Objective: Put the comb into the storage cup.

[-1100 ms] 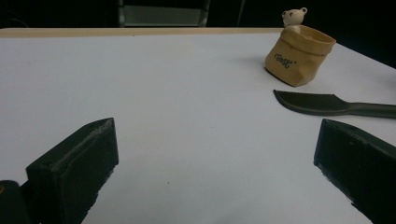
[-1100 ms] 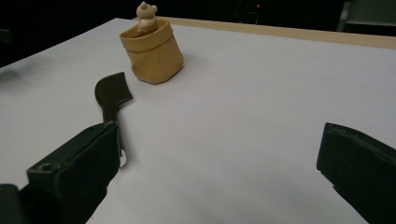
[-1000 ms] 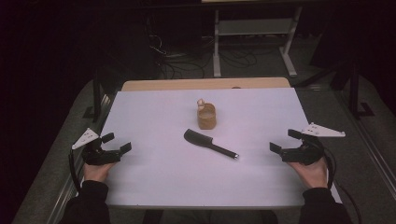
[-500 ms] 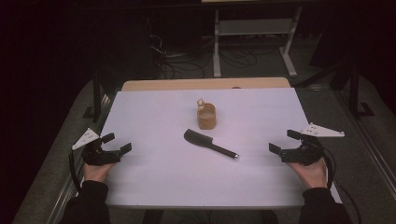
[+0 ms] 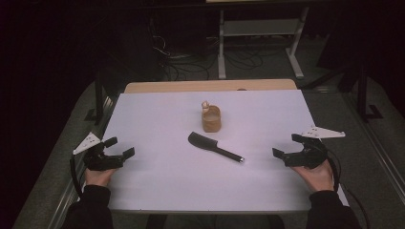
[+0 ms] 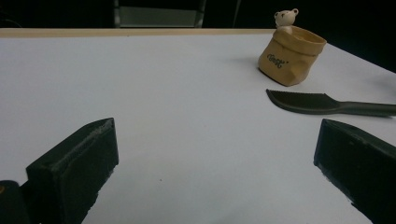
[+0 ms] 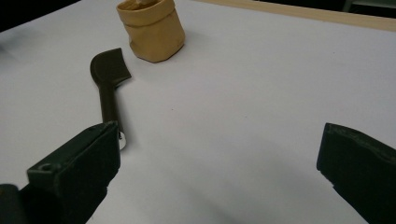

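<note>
Centrally, a tan sack-shaped pot (image 5: 211, 120) holds a small bear figure (image 5: 206, 106); both grippers' fingers are spread, empty.

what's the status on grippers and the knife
Left gripper and right gripper open, empty. Knife flat mid-table, pouch just behind. Nothing in the way.

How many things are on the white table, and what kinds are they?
Tan bag-shaped holder with a little bear: 1
Dark knife-like tool: 1
Black grippers, left gripper and right gripper: 2
Total: 4
</note>
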`<state>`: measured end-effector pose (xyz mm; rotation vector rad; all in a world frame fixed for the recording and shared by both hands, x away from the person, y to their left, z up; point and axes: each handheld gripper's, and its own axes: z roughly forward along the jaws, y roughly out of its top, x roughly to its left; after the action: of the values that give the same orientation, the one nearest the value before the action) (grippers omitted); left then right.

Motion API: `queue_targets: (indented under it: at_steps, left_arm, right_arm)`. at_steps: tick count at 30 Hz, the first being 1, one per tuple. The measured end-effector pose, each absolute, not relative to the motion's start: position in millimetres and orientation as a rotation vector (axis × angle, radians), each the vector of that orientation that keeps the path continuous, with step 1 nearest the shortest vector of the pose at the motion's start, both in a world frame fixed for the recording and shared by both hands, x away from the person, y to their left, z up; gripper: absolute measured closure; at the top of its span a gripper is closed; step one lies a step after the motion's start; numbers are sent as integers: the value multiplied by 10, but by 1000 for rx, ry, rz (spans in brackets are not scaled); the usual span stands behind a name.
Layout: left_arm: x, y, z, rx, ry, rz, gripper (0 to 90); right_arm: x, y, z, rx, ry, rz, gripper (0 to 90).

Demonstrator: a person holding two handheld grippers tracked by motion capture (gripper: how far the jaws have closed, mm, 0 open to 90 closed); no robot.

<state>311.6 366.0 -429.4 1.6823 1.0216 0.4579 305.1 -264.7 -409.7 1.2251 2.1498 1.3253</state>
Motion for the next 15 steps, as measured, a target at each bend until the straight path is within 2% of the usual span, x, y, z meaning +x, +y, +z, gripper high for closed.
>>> queue_targets:
  at_steps: [15]
  left_arm:
    - [3127, 3663, -4294, 1676, 1021, 462, 0]
  right_arm:
    - [3132, -2506, -3892, 1158, 2220, 1300, 0]
